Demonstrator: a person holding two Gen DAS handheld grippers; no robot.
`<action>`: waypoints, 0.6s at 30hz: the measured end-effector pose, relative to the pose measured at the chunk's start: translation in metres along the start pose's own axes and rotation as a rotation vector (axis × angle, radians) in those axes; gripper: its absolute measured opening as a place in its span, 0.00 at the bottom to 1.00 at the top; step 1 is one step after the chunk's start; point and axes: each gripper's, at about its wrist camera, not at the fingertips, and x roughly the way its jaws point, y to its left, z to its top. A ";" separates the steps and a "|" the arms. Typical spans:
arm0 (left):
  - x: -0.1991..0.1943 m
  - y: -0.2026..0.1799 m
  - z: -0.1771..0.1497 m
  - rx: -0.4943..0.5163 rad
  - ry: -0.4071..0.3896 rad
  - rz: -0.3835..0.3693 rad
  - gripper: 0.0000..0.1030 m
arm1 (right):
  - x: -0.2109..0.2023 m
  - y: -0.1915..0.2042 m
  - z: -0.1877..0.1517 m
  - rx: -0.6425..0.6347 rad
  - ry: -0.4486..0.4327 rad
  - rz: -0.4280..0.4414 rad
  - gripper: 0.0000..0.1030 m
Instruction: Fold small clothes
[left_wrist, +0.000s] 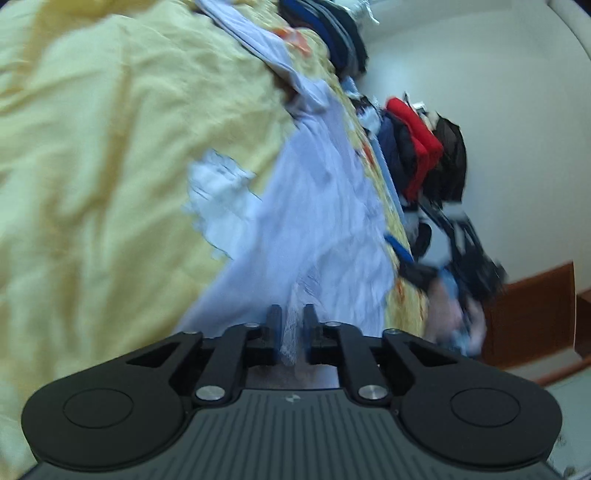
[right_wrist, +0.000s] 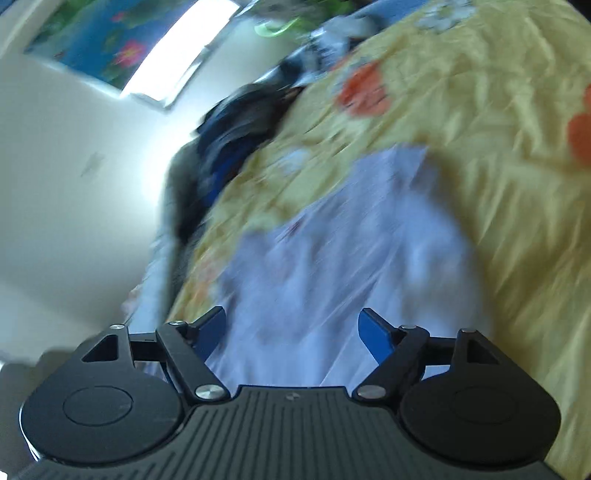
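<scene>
Left wrist view is showing the left gripper (left_wrist: 290, 325) pinching a fold of the pale lilac garment (left_wrist: 325, 221), lying rumpled and unfolded on the yellow bedspread (left_wrist: 92, 166), while the right gripper (right_wrist: 293, 332) is hovering wide open, holding nothing.

both wrist cameras look forward along their own fingers, tilted down and rolled, close over the yellow bedspread (left_wrist: 92, 166). each view is blurred. they share the pale lilac garment (right_wrist: 332, 266) and the bedspread.
</scene>
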 end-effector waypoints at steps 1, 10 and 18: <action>-0.001 0.001 0.001 0.003 0.008 0.006 0.11 | -0.003 0.009 -0.018 -0.030 0.042 0.026 0.77; -0.001 -0.018 0.024 0.125 0.115 0.178 0.01 | 0.007 0.040 -0.142 -0.160 0.341 0.070 0.75; -0.067 -0.051 0.024 0.281 -0.105 0.131 0.02 | -0.019 0.067 -0.139 -0.182 0.278 0.111 0.77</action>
